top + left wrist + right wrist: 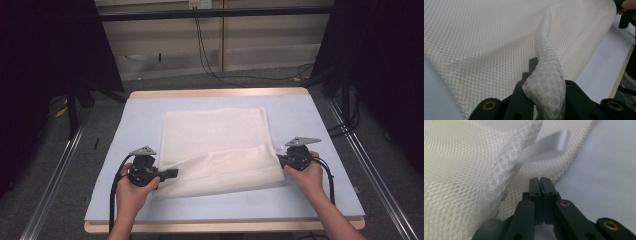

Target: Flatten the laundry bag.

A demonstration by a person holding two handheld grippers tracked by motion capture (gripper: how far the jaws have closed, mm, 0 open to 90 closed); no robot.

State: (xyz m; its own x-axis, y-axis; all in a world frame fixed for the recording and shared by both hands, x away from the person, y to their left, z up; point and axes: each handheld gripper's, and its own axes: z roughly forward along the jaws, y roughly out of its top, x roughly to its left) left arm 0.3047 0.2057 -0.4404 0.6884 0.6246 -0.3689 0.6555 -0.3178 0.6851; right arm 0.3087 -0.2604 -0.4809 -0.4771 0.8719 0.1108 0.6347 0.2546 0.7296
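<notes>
A person sits at a table (150,107) covered with a pale blue-grey mat, holding a black two-jaw gripper in each hand. A cream-white mesh cloth (220,145) lies spread across the middle of the mat, and its near edge is folded over itself in a loose band running from one gripper to the other.

At the left of the high view, the person's left hand (131,192) holds the left gripper (172,174), which points toward the near left corner of the cloth. In the left gripper view, the jaws are clamped on a bunched, twisted ridge of the mesh (546,85); the gathered fabric bulges up between them and trails away as a raised crease across the flat cloth. At the top right corner of that view, part of the other gripper appears at the far end of the cloth.

At the right of the high view, the right hand (309,175) holds the right gripper (279,161) against the near right corner of the cloth. In the right gripper view, its jaws (540,186) are pressed together with no gap. A thick hemmed edge of the mesh (506,167) rises just left of them, and a small white tag (544,148) sticks out from that edge above the jaws. Whether a layer of mesh is pinched between the jaws cannot be told. Bare mat lies to the right.
</notes>
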